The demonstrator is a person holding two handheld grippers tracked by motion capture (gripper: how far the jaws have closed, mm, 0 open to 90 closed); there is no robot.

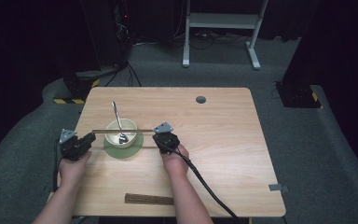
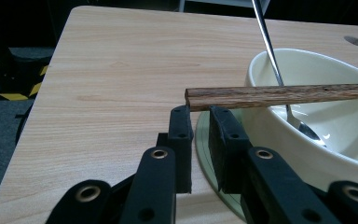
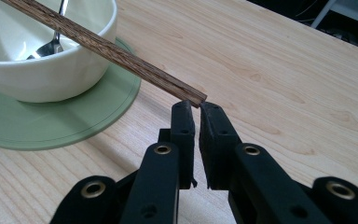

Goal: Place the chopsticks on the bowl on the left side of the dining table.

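Both handheld black two-jaw grippers sit at the ends of one long dark wooden chopstick point(image 1: 121, 131) that spans the cream ceramic bowl point(image 1: 129, 127). From the high view, the left gripper point(image 1: 91, 136) is just left of the bowl and the right gripper point(image 1: 160, 136) just right of it, each pinching one tip of the stick. The bowl stands on a round pale-green mat point(image 1: 137, 148) and holds a silver metal spoon point(image 1: 119, 125) leaning on its far rim. More dark sticks point(image 1: 149, 199) lie well in front of the bowl, by the table edge.

Left gripper view: the left gripper point(image 2: 199, 114) has its pads nearly together, catching only the very end of the chopstick point(image 2: 279, 95), which crosses the spoon's handle point(image 2: 269, 44) over the bowl point(image 2: 307, 140). So thin a hold could slip and drop that end against the bowl.

Right gripper view: the right gripper point(image 3: 196, 108) is clenched on the other tip of the stick point(image 3: 112, 49), barely a corner of it. I'd worry that any twist frees it, and the stick rolls off the bowl point(image 3: 51, 70) or knocks the spoon.
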